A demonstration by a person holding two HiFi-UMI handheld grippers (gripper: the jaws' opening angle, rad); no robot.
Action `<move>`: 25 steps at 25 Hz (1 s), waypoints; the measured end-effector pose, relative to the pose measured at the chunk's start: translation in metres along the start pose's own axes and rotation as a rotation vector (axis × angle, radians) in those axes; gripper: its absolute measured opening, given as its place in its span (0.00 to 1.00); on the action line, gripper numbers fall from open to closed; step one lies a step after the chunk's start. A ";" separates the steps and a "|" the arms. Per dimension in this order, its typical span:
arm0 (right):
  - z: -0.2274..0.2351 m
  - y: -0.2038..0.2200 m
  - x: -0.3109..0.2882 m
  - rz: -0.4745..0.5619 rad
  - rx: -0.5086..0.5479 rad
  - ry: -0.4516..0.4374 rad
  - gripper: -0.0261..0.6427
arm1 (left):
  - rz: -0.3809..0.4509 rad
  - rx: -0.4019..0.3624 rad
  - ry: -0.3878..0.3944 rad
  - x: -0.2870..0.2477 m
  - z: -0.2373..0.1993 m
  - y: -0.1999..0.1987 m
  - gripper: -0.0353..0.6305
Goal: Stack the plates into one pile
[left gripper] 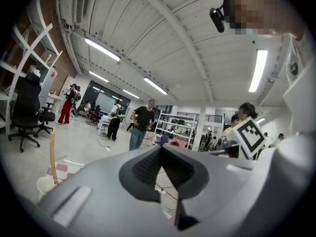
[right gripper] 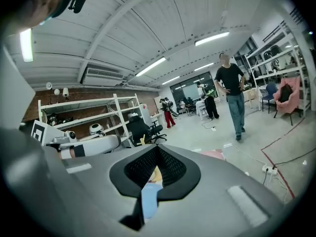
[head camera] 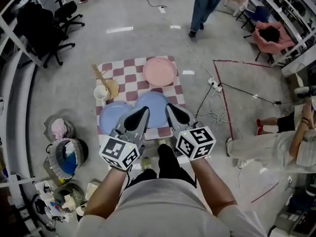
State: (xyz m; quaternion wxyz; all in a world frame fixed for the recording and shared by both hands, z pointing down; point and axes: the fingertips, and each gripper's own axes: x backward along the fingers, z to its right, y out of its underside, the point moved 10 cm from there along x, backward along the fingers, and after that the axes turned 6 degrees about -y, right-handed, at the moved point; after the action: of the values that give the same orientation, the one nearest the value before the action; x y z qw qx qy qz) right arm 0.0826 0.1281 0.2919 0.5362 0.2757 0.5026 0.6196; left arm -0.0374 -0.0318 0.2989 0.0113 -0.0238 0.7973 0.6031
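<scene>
Three plates lie unstacked on a checked cloth: a pink plate at its far right corner, with the left blue plate and right blue plate side by side at the near edge, perhaps slightly overlapping. The task appears to be at the approach stage. The left gripper and right gripper hover above the blue plates, each with its jaws pressed fully together and gripping nothing. The next move likely calls for opening one gripper and lowering it to a plate's rim.
</scene>
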 end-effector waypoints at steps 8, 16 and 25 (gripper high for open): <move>0.077 0.004 -0.072 -0.101 -0.084 -0.036 0.05 | -0.040 0.004 -0.061 -0.061 -0.038 0.020 0.06; 0.178 0.030 -0.141 -0.197 -0.220 -0.025 0.05 | -0.103 0.031 -0.129 -0.133 -0.073 0.056 0.06; 0.279 0.097 -0.190 -0.320 -0.404 0.063 0.09 | -0.186 0.077 -0.180 -0.185 -0.099 0.105 0.06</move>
State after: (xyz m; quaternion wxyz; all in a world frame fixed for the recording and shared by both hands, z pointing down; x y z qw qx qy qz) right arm 0.3427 0.0478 0.5139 0.6556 0.0605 0.4223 0.6230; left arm 0.1427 -0.0940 0.4358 0.1396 -0.0431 0.8099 0.5680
